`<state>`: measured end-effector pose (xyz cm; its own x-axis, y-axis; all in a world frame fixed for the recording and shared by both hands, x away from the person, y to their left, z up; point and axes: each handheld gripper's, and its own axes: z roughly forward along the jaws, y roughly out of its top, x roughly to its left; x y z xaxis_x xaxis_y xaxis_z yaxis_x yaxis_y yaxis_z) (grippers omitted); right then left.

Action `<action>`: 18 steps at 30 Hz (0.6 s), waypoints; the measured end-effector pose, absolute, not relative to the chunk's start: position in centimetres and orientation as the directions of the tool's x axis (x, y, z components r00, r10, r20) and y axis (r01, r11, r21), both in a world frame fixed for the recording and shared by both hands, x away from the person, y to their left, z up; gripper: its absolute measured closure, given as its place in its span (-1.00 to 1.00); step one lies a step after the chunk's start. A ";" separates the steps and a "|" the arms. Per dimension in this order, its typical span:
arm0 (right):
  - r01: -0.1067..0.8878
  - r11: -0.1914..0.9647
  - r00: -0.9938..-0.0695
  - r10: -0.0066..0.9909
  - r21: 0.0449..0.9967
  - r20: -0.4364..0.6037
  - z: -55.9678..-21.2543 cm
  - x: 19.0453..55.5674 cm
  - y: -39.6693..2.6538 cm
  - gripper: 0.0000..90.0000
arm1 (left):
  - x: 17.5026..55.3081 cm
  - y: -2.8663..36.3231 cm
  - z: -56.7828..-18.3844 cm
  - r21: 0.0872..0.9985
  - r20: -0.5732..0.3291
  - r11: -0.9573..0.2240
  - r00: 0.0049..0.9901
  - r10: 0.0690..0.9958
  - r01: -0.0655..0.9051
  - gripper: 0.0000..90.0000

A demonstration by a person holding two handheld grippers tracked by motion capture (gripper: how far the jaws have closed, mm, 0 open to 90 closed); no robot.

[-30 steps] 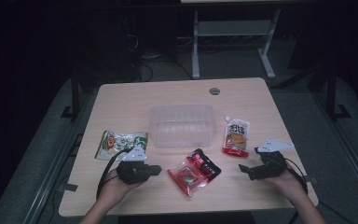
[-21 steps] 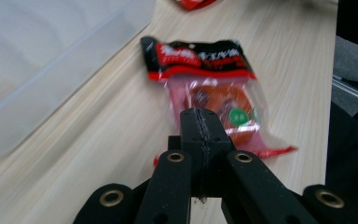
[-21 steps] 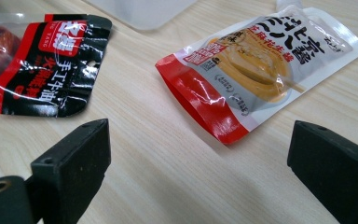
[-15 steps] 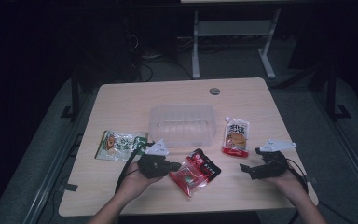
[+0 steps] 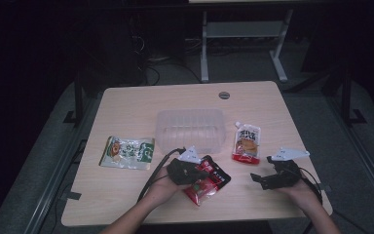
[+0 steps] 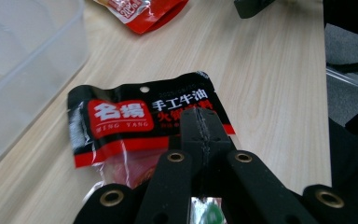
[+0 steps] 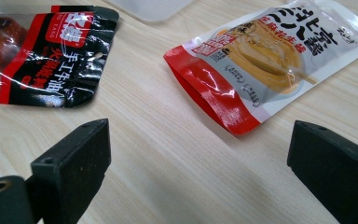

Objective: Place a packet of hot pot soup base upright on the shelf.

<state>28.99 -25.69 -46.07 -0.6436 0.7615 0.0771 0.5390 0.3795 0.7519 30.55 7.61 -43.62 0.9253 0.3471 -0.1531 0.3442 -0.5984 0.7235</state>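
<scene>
The left gripper (image 5: 187, 170) hovers over the black-and-red plastic sauce packet (image 5: 206, 179) near the desk's (image 5: 126, 105) front edge, its jaws pressed together with nothing between them, tips above the packet's printed face. The right gripper (image 5: 269, 178) rests near the front right corner, jaws spread wide and empty. By the look of it nothing is packed yet: the clear plastic tub (image 5: 190, 129) at the desk's middle sits empty, the red-and-white spouted pouch (image 5: 246, 142) and the green-and-white snack bag (image 5: 126, 152) untouched.
</scene>
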 end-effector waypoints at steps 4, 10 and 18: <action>0.537 0.380 -0.645 0.761 0.753 0.075 -46.1 28.9 -25.8 -0.87 | 30.6 6.9 -44.3 0.711 -0.150 -0.616 0.929 0.338 0.339 1.00; 0.539 0.375 -0.641 0.763 0.754 0.079 -46.1 28.8 -25.9 -0.87 | 30.5 6.6 -44.8 0.692 -0.153 -0.638 0.932 0.330 0.339 0.99; 0.543 0.371 -0.635 0.768 0.754 0.080 -46.0 28.7 -26.1 -0.86 | 30.3 6.6 -45.2 0.678 -0.163 -0.654 0.936 0.310 0.335 1.00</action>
<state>28.65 -26.11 -46.04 -0.6354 0.7680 0.0800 0.5428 0.3706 0.7537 30.31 6.56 -45.20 0.9365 0.3103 -0.1634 0.3351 -0.6541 0.6781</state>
